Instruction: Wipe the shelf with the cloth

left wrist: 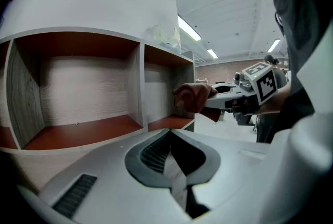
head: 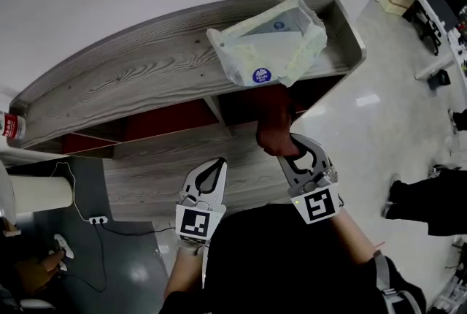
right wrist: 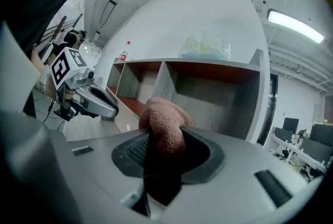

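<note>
Right gripper (head: pixel 286 152), closest to us in the head view: jaws clamped on a reddish-brown terry cloth (head: pixel 273 126). We see the cloth bunched into a rounded wad that bulges out past the fingertips, with a fold of it pinched between them.

Left gripper (head: pixel 216 168): jaws together, nothing between them. It is held lower and to the left, in front of the bottom board, well apart from the cloth.

Grey wood-grain shelf unit (head: pixel 139 75): red-brown inside, with an upright divider splitting it into a wide left compartment and a narrower right one. We note the cloth at the open front of the right compartment, just under the top board. We cannot tell whether it touches any surface.

On top of the unit:
- white plastic pack (head: pixel 266 50) with a round blue sticker, towards the right end
- clear bottle with a red label (head: pixel 9 126), at the far left end
</note>
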Tool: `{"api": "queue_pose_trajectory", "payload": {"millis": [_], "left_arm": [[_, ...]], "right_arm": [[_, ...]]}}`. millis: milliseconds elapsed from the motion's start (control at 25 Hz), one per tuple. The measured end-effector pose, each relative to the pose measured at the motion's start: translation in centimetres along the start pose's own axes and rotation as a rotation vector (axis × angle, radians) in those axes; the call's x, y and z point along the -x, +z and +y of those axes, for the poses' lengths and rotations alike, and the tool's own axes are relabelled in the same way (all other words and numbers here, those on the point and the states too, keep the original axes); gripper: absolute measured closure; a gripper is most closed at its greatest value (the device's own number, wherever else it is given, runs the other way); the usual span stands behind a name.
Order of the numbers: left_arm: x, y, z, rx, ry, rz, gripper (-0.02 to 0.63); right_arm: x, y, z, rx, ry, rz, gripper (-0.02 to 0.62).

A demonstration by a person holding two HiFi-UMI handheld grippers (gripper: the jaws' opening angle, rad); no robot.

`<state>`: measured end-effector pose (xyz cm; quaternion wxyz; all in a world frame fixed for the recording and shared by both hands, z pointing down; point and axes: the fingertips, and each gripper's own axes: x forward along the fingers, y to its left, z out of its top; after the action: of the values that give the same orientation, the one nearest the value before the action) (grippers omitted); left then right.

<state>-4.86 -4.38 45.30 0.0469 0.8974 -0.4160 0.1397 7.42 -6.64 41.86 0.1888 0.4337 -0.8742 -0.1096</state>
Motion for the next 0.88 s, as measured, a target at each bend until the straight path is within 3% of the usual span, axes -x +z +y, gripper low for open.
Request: {"api": "queue_pose_trajectory", "payload": {"millis": [480, 880], "left_arm": [[0.5, 0.7, -0.4, -0.011, -0.01, -0.028, 0.6], [0.7, 1.2, -0.3, -0.004, 0.008, -0.056, 0.6]], "right_arm": [[0.0, 0.9, -0.4, -0.102, -0.005, -0.065, 0.489], [0.3, 0.6, -0.8, -0.124, -0.028, -0.077, 0.489]]}}
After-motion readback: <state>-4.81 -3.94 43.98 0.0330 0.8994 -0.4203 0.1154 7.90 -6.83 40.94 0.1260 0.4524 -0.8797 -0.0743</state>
